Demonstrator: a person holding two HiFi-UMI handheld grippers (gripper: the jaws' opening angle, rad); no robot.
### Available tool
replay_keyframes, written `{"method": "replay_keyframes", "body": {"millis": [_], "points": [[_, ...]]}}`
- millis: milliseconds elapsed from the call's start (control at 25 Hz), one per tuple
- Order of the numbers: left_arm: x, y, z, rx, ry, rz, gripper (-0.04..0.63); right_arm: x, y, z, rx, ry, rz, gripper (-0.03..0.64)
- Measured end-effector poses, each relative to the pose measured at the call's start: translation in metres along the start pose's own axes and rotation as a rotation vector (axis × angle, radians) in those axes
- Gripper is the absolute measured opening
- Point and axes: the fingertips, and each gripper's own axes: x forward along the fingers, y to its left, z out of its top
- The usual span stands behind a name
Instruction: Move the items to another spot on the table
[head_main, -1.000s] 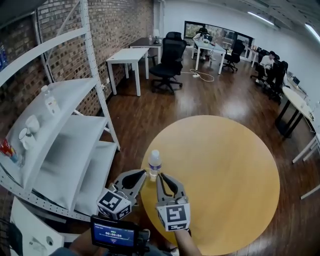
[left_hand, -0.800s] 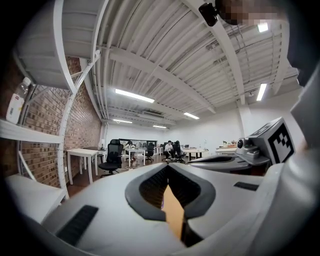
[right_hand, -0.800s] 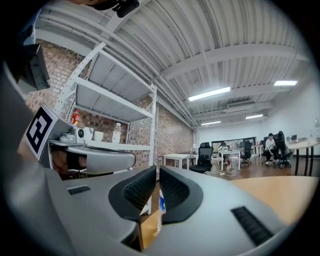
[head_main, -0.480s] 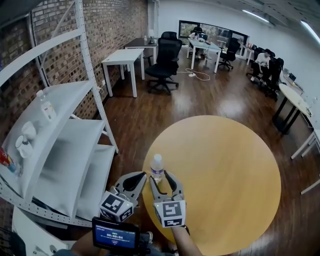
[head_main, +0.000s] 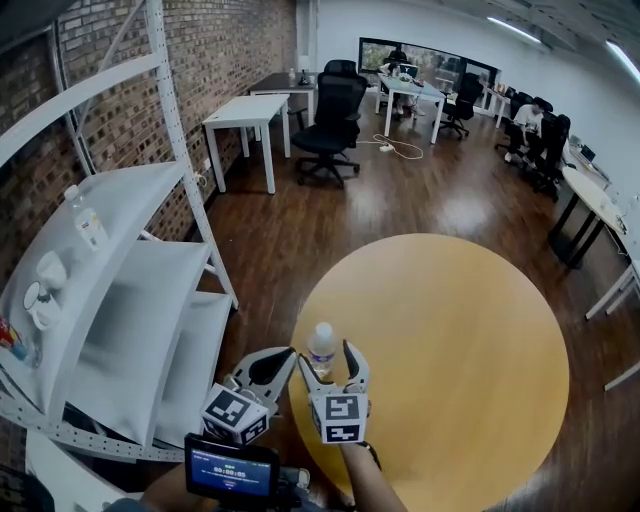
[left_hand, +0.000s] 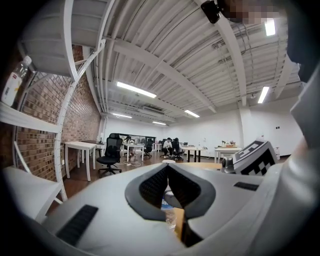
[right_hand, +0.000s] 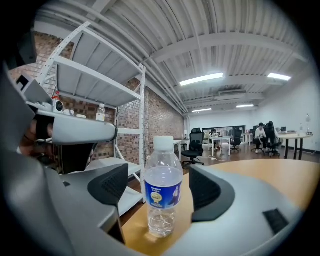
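Observation:
A clear water bottle (head_main: 322, 347) with a white cap and blue label stands upright on the round wooden table (head_main: 450, 350), near its left edge. My right gripper (head_main: 325, 356) is open and straddles it. In the right gripper view the bottle (right_hand: 162, 192) stands between the two pads with a gap on each side. These jaws have just been opening off the bottle. My left gripper (head_main: 285, 354) hovers just left of the bottle, beyond the table edge. Its jaws (left_hand: 167, 167) are shut, tips touching, with nothing between them.
A white metal shelf rack (head_main: 130, 280) stands close on the left; it holds a small bottle (head_main: 85, 222) and white cups (head_main: 45, 272). A white desk (head_main: 250, 108) and black office chair (head_main: 332, 105) stand farther back. A small screen (head_main: 228, 468) sits at the bottom edge.
The right jaws have opened from a grip on the bottle, which now stands on the table. Both grippers and the bottle have shifted slightly lower and rightward in the head view.

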Motion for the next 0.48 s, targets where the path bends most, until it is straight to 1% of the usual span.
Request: {"method": "replay_keyframes", "body": {"millis": [280, 480], "points": [[0.017, 0.017, -0.008, 0.009, 0.024, -0.012, 0.002, 0.035, -0.009, -0.016, 0.012, 0.018, 0.003, 0.388], [0.022, 0.027, -0.012, 0.009, 0.036, -0.003, 0.002, 0.052, -0.007, -0.027, -0.022, 0.045, 0.022, 0.388]]}}
